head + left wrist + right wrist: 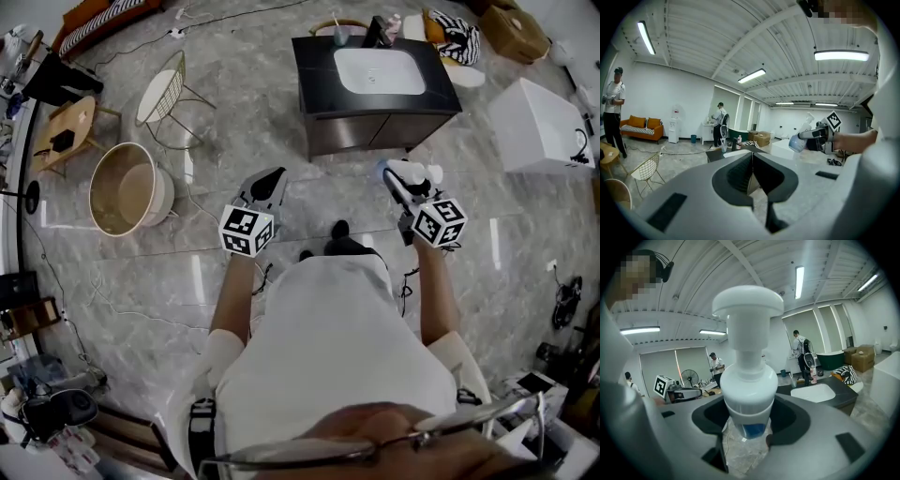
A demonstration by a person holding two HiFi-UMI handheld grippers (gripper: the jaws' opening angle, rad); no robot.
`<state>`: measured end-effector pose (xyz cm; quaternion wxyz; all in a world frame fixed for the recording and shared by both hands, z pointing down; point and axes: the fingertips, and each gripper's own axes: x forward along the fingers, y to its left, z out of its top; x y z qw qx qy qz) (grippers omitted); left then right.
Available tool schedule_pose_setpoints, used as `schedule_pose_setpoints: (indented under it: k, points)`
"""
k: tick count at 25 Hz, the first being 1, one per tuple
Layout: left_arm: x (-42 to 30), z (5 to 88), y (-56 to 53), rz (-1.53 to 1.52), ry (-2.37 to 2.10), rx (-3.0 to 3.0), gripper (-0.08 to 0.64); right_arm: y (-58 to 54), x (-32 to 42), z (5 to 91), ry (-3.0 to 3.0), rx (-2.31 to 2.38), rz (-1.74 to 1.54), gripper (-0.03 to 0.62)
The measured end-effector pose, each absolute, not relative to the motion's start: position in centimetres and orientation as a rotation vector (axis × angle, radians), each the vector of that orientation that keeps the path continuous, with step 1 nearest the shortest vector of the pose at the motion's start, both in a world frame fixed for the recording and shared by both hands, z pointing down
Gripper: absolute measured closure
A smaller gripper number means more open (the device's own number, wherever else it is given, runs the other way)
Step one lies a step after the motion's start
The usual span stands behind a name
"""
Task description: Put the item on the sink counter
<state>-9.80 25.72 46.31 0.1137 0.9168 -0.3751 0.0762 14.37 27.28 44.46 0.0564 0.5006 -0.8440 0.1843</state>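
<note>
A white pump bottle (410,172) with blue liquid in its base stands between the jaws of my right gripper (397,180), which is shut on its body; it fills the right gripper view (749,380). My left gripper (266,185) is level with it to the left, jaws shut together with nothing between them (752,161). From the left gripper view the bottle (798,142) shows at the right, held up in the air. The dark sink counter (319,66) with its white basin (379,71) stands ahead across the marble floor, well apart from both grippers.
Bottles and a cup stand along the counter's back edge (367,33). A striped bag (457,39) and a white box (538,124) are to the right, a round tub (129,187) and a wire chair (164,86) to the left. People stand in the background (802,355).
</note>
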Motion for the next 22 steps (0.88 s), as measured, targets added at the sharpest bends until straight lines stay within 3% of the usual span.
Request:
schedule_pose_setpoints:
  k: [22]
  points:
    - [-6.1,46.8,13.4,0.262,-1.208,2.613,0.555,12.5,16.9,45.8,-2.641,1.373,0.592,0.341]
